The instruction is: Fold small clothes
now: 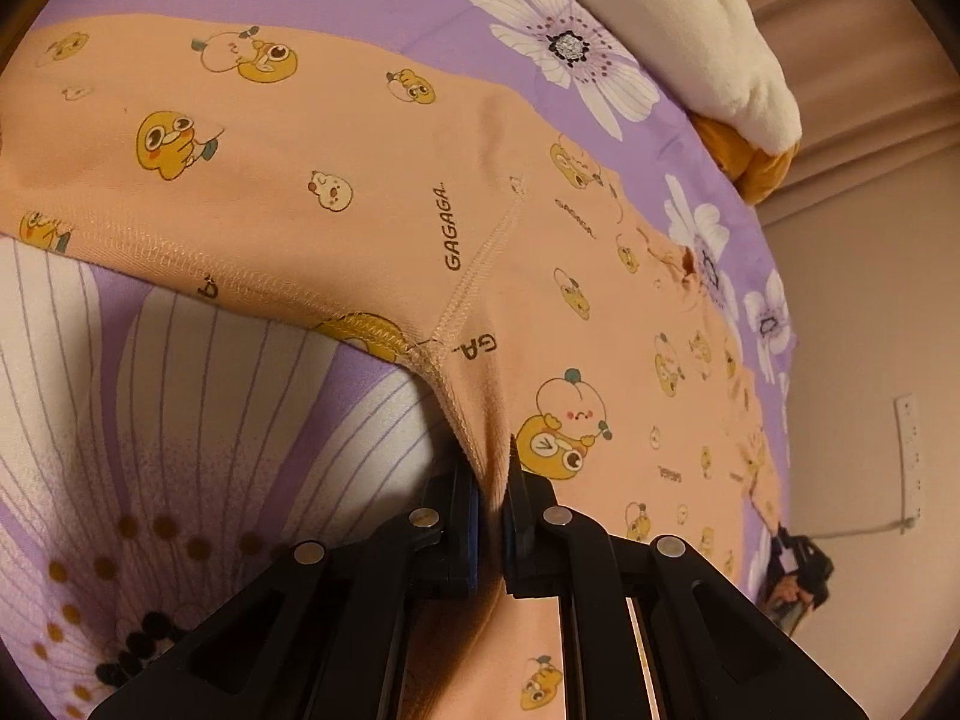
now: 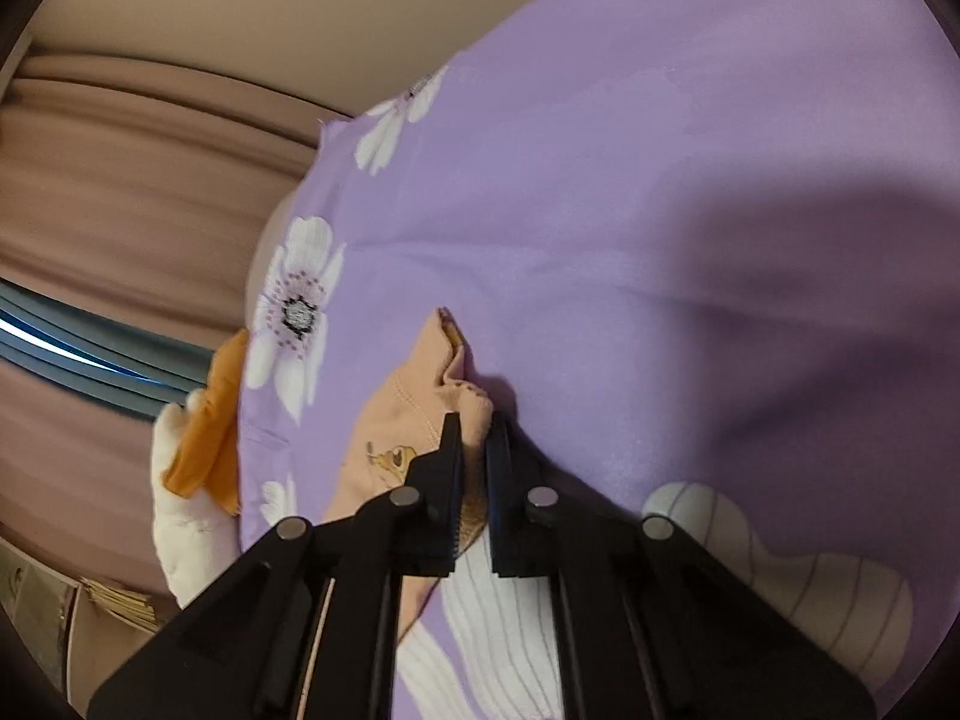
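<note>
Nearest the lens in the left wrist view, the left gripper (image 1: 493,498) has its black jaws clenched on a pinch of the peach garment (image 1: 336,156), right at the point where two stitched seams meet; cloth is squeezed into a ridge between the pads and trails down past them. Taking that garment as the landmark: it lies spread out flat on the purple flowered bedsheet (image 1: 180,408), which shows on both sides of it. Up and to the right of the garment, at the edge of the bed, sit a cream plush toy (image 1: 690,30) with an orange part (image 1: 750,162) beneath it. At the garment's far right end the other tool appears small, holding the cloth there.

In the right wrist view, the right gripper (image 2: 474,450) is likewise closed on a bunched corner of the same garment (image 2: 414,396), folds of it poking up just beyond the fingertips; the plush sits to the left of that corner, plain sheet to the right.

By my reading the fold has barely begun: both ends are gripped, but the garment is not yet doubled over anywhere visible. Lifting, carrying one end across to the other and smoothing all remain to be done.
</note>
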{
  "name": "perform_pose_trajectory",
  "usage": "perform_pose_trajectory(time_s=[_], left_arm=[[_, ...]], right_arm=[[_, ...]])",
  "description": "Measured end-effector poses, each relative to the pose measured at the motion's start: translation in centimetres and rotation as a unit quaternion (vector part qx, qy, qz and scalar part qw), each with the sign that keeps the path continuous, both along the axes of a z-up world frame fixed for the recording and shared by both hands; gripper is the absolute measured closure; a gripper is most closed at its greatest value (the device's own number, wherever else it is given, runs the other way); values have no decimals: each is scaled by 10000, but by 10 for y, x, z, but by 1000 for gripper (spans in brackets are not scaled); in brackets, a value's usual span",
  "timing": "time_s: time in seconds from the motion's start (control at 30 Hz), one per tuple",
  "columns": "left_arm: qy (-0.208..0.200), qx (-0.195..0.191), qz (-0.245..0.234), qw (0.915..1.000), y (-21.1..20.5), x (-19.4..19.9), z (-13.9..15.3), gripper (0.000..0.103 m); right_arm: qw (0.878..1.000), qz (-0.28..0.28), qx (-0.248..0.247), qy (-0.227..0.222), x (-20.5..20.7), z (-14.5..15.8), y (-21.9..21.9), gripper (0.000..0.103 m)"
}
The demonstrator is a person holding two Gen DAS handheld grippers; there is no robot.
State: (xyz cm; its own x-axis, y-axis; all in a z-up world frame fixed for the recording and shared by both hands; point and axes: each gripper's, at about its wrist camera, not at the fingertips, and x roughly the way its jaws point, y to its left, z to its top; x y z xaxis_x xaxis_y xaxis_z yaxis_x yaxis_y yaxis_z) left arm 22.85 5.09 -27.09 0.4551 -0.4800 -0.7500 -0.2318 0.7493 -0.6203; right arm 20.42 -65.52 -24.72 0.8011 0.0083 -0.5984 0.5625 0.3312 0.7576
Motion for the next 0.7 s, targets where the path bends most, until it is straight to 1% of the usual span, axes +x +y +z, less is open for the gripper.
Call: perform_pose_trajectory(time_s=[0.03,0.07,0.13,0.17,0.2,0.23,0.3,0.33,0.4,0.47,0.5,0.53,0.57,0.6,0.63,0.67,0.7], left_arm=[[20,-69,43,10000,2,0,-1,93],[28,-139,68,9999,3,0,-3,93],[7,-216,15,9998,5,1,-4,93],[9,-268,9,9996,6,1,-5,93],[20,-338,24,9994,7,1,-6,93],[34,-390,41,9992,9,1,-7,93],[62,-454,88,9989,9,0,-8,93],[85,-461,116,9988,9,1,-8,93],[175,-467,200,9986,8,2,-7,93],[191,-396,164,9989,6,3,-5,93],[183,-368,129,9991,6,4,-4,93],[189,-346,76,9992,6,5,-4,93],[193,-361,14,9992,6,6,-3,93],[195,-449,15,9988,8,7,-4,93],[203,-569,29,9982,10,6,-5,93],[209,-681,2,9975,13,5,-5,93],[155,-690,-188,9973,14,1,-3,93]], right_arm=[[9999,20,-73,73,1,6,3,95],[9998,115,-163,-30,5,17,9,96],[9975,528,-279,-382,17,45,28,96],[9952,739,-464,-451,28,64,45,96],[9919,939,-721,-450,39,84,68,96],[9878,1199,-862,-501,52,98,95,96],[9770,1884,-702,-716,78,111,147,96],[9693,2244,-568,-829,91,113,178,96],[9501,2939,-464,-941,114,111,246,96],[9268,3641,-411,-825,132,100,316,95],[9133,3991,-405,-707,136,92,348,95],[9015,4274,-413,-542,142,85,373,91],[8890,4552,-430,-256,148,76,396,91],[8791,4751,-379,4,150,69,412,89],[8757,4820,-247,95,148,66,417,83],[8757,4826,-127,72,147,67,415,79],[8774,4798,-53,36,144,71,410,66]])
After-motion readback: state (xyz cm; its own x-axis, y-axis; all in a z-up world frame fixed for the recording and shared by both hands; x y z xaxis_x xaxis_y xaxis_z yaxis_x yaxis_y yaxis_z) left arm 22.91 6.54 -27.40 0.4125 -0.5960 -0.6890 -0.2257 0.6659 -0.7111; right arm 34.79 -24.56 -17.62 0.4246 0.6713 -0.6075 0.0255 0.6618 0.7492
